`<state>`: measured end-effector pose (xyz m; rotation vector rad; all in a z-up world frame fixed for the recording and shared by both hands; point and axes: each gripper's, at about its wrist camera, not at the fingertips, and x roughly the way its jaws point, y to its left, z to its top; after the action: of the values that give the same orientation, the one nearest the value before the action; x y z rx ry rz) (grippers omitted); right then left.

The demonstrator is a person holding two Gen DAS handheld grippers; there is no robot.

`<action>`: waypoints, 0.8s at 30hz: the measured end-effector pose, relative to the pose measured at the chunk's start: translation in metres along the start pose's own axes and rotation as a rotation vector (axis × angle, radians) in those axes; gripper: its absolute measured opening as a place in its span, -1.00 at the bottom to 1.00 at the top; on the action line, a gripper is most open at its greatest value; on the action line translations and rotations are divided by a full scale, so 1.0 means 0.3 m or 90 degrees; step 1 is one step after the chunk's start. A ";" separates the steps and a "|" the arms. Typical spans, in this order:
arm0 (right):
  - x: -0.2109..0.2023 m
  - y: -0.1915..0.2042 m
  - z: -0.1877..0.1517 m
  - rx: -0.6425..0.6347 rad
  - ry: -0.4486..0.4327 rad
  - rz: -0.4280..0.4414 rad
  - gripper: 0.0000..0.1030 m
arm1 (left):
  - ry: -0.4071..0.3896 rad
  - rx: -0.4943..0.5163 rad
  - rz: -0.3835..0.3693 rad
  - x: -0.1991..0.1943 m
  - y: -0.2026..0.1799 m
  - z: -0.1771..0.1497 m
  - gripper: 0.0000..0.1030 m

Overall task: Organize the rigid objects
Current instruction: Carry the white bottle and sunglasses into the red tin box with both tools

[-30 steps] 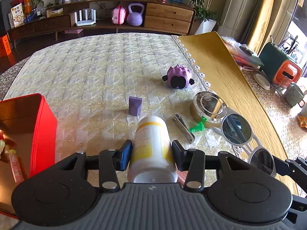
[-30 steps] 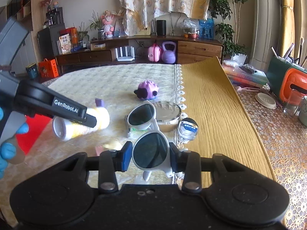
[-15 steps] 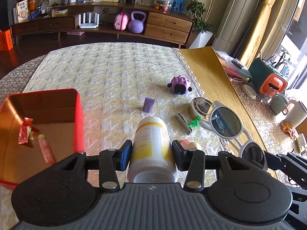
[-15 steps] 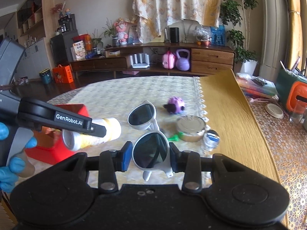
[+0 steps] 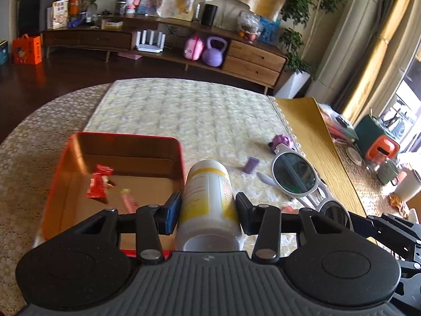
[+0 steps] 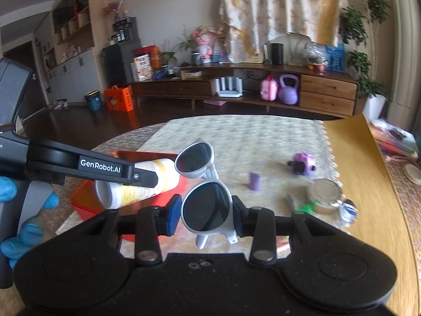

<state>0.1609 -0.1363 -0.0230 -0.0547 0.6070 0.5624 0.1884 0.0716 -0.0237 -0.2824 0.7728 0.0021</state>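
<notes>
My left gripper (image 5: 208, 210) is shut on a white and yellow bottle (image 5: 209, 197), held in the air beside the right wall of the red box (image 5: 181, 158). The bottle also shows in the right wrist view (image 6: 139, 187), over the red box (image 6: 84, 202). My right gripper (image 6: 206, 214) is shut on white sunglasses (image 6: 206, 208), held in the air to the right of the bottle. The sunglasses also show in the left wrist view (image 5: 294, 173). The box holds a red wrapper (image 5: 98, 181) and a small pink tube (image 5: 129, 198).
On the quilted cloth (image 5: 184, 115) lie a purple block (image 6: 254, 181), a purple plush toy (image 6: 302, 163), a round metal tin (image 6: 325, 196), a small jar (image 6: 347, 212), nail clippers (image 6: 290, 201) and a green piece (image 6: 306, 207). A wooden table edge (image 6: 368, 171) runs on the right.
Both grippers have risen and moved left with their loads. The bottle has come next to the red box, and the sunglasses have followed above the cloth.
</notes>
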 end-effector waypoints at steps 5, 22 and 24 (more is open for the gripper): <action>0.063 0.082 0.033 -0.018 0.006 0.019 -0.24 | -0.006 -0.030 0.026 -0.024 0.117 0.006 -0.14; 0.366 0.256 0.091 -0.077 0.074 0.029 -0.24 | -0.009 -0.069 0.107 0.046 0.362 0.002 -0.14; 0.405 0.279 0.088 -0.092 0.083 0.025 -0.24 | -0.008 -0.071 0.114 0.064 0.378 0.002 -0.14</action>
<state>0.2138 -0.0008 -0.0591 -0.2172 0.6940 0.6433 0.1907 0.1789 -0.0651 -0.3178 0.7852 0.2160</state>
